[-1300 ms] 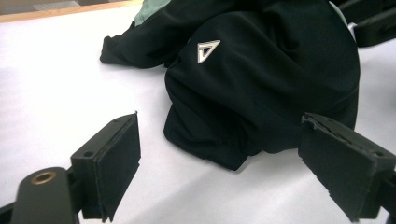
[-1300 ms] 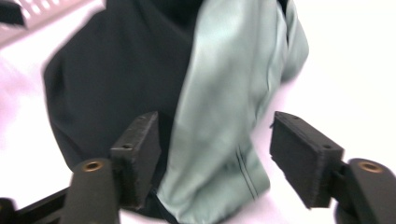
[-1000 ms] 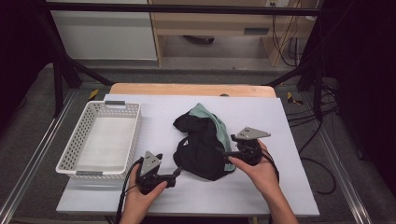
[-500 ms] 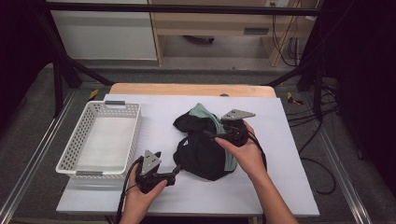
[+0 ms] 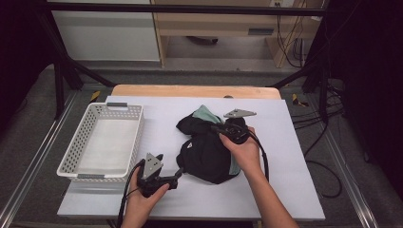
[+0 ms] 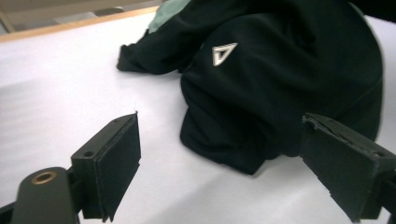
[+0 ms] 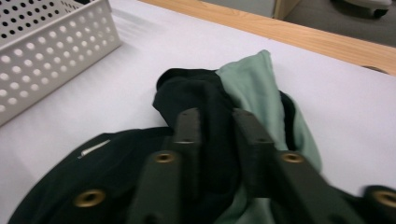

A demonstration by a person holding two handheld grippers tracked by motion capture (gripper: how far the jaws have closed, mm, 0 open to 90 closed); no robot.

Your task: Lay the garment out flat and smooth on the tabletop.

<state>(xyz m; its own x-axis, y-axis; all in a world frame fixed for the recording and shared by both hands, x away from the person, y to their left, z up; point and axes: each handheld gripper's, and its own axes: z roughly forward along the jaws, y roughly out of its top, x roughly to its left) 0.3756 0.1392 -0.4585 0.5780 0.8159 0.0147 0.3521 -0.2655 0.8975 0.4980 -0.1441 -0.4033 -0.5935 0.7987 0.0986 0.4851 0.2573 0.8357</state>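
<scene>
A crumpled black garment (image 5: 204,154) with pale green lining (image 5: 207,114) lies on the white table (image 5: 294,190). My right gripper (image 5: 215,127) rests on its far right part, pointing left. In the right gripper view its jaws (image 7: 217,116) have just been closing and now pinch a fold of the black cloth (image 7: 187,91) beside the green lining (image 7: 254,86). My left gripper (image 5: 178,173) sits at the garment's near left edge. It stands open (image 6: 222,128), and the hem of the garment (image 6: 280,70) lies just ahead of the jaws, apart from the pads.
A white perforated basket (image 5: 76,167) stands at the table's left, its corner also in the right gripper view (image 7: 46,51). A wooden strip (image 5: 195,91) runs along the far edge. Cables hang at the right (image 5: 328,118).
My right gripper moved away from the person and slightly left onto the garment, and its jaws closed on the black cloth. The left gripper stayed put.
</scene>
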